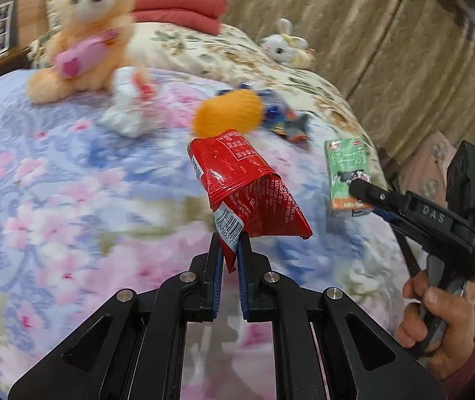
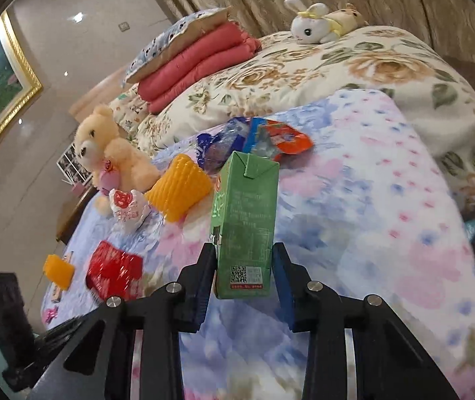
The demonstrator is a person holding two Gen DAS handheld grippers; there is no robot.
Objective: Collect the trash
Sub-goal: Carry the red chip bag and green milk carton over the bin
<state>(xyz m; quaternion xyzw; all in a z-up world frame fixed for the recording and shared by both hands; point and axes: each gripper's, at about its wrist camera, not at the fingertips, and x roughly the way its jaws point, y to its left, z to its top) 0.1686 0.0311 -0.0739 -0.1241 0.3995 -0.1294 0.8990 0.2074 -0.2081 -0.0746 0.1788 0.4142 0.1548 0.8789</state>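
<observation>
- The left gripper [image 1: 230,253], low in the centre of the left wrist view, pinches the bottom edge of a red snack wrapper [image 1: 247,186], which rises crumpled above its pads.
- The right gripper [image 2: 244,268], centre of the right wrist view, clamps a green milk carton [image 2: 245,223] upright between its pads.
- Behind both, on the floral bedspread [image 2: 387,200], lie an orange toy corn [image 2: 179,191], a crumpled white wrapper [image 2: 127,205] and blue wrappers [image 2: 224,140].
- A teddy bear [image 1: 87,30] sits upper left.

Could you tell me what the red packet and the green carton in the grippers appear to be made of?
Red packet: thin glossy plastic or foil film, judging by its creases and glints. Green carton: matte coated paperboard, by its sharp folded edges and flat printed faces.
</observation>
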